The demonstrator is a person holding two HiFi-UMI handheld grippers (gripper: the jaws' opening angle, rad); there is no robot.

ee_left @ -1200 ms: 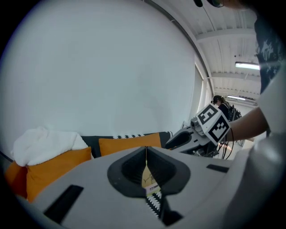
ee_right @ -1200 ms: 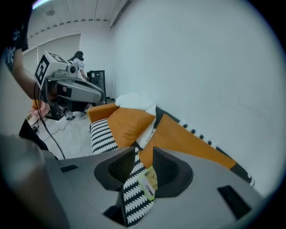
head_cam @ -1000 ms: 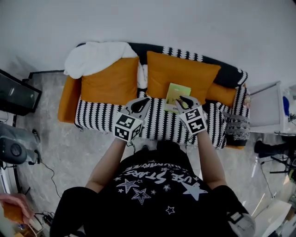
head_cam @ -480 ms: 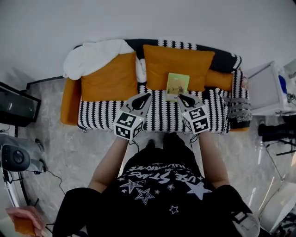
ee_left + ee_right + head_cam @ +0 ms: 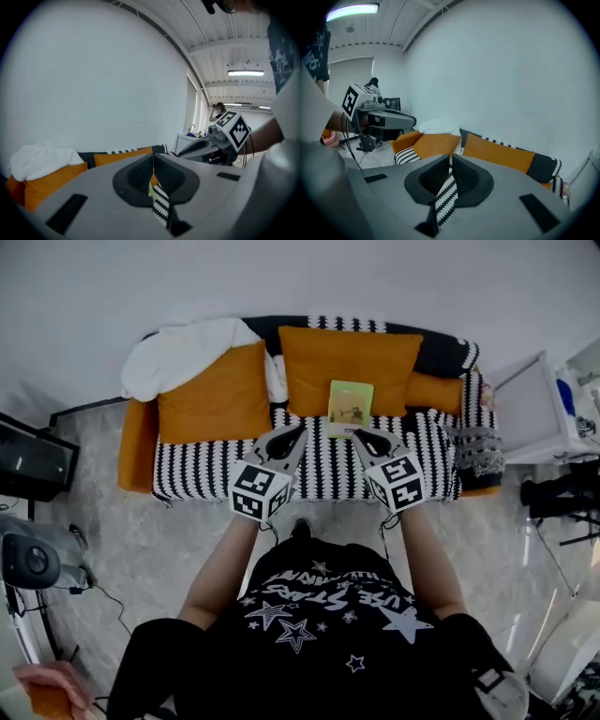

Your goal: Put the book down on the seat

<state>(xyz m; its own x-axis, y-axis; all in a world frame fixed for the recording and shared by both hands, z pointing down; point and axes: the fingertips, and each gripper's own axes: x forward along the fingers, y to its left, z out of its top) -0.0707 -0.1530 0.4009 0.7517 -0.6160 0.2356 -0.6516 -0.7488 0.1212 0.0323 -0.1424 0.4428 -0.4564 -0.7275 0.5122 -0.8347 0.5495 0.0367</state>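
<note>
A light green book [image 5: 350,405] rests on the black-and-white striped sofa seat [image 5: 206,470], its far edge against the middle orange cushion [image 5: 352,352]. Neither gripper touches it. My left gripper [image 5: 298,430] is shut and empty, hanging over the seat's front left of the book. My right gripper [image 5: 358,434] is shut and empty too, just in front of the book. The left gripper view shows its closed jaws [image 5: 153,158] with the right gripper [image 5: 187,150] beside them. The right gripper view shows its closed jaws [image 5: 450,158] and the left gripper [image 5: 410,121].
A white blanket [image 5: 183,352] drapes the sofa's left back above another orange cushion [image 5: 214,404]. A white side table [image 5: 530,409] stands at the right, a dark screen [image 5: 33,456] at the left. Another person's hand [image 5: 42,685] shows at the lower left.
Both grippers have drawn back from the book toward me and risen a little. The right gripper's jaws have shut with nothing in them. The book stays on the seat.
</note>
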